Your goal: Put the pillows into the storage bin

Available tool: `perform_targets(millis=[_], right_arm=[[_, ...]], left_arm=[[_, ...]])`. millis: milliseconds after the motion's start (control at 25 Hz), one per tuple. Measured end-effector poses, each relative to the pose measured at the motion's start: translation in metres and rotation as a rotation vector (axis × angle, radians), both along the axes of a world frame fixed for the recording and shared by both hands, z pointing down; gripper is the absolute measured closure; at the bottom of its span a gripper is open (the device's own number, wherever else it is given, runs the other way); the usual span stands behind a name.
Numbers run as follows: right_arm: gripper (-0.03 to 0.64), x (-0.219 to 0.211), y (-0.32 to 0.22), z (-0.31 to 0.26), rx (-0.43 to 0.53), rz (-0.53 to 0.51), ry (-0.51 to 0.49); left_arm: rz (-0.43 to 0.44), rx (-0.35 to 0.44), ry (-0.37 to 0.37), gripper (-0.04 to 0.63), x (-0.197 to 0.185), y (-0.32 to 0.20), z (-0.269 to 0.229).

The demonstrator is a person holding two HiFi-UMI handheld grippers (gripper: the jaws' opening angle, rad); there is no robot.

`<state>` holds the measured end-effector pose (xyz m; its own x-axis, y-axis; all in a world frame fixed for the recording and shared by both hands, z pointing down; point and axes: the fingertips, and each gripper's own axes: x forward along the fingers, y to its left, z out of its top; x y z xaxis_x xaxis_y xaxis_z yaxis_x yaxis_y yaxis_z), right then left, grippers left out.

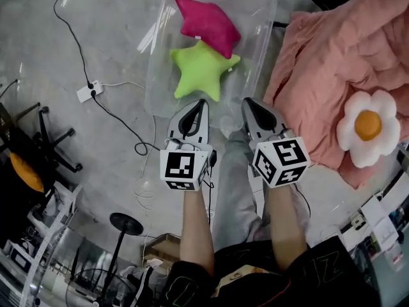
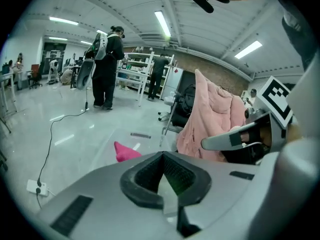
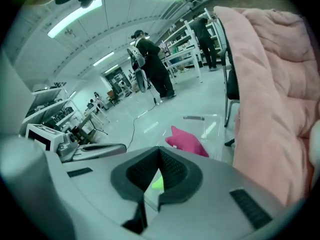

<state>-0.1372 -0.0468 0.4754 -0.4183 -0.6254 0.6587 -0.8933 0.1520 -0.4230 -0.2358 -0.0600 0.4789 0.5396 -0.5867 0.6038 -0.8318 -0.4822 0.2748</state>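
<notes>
Done: pink pillow (image 1: pixel 208 23), green pillow (image 1: pixel 203 72) lay in bin (image 1: pixel 257 43), ahead of jaws | Left: egg pillow (image 1: pixel 369 128), on blanket (image 1: pixel 319 56) right of jaws | left gripper (image 1: pixel 200 102), right gripper (image 1: pixel 248 102): jaws clenched, empty

Far pillow (image 1: pixel 208 23) and near pillow (image 1: pixel 201 70) are lying in the storage bin (image 1: pixel 265 18), touching. Blanket (image 1: pixel 332 62) is sitting right of the bin, third pillow (image 1: pixel 369 128) lying on it. Power strip (image 1: pixel 89 91) is lying left of the bin.

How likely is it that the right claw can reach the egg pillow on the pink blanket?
Probably yes. The egg pillow lies uncovered on the pink blanket, nothing between it and the right claw. That claw, shut and empty, must open first.
</notes>
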Motion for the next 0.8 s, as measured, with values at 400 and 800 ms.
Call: perform_targets(millis=[400,800], right_arm=[[0.614,0.129,0.022,-0.066,0.129,0.215,0.020],[0.614,0.292,0.098,-0.069,0.116,0.463,0.110]], left_arm=[[0.143,0.101,0.039,0.598,0.104,0.000,-0.068],[0.340,0.127,0.097,0.598,0.265,0.042,-0.089]])
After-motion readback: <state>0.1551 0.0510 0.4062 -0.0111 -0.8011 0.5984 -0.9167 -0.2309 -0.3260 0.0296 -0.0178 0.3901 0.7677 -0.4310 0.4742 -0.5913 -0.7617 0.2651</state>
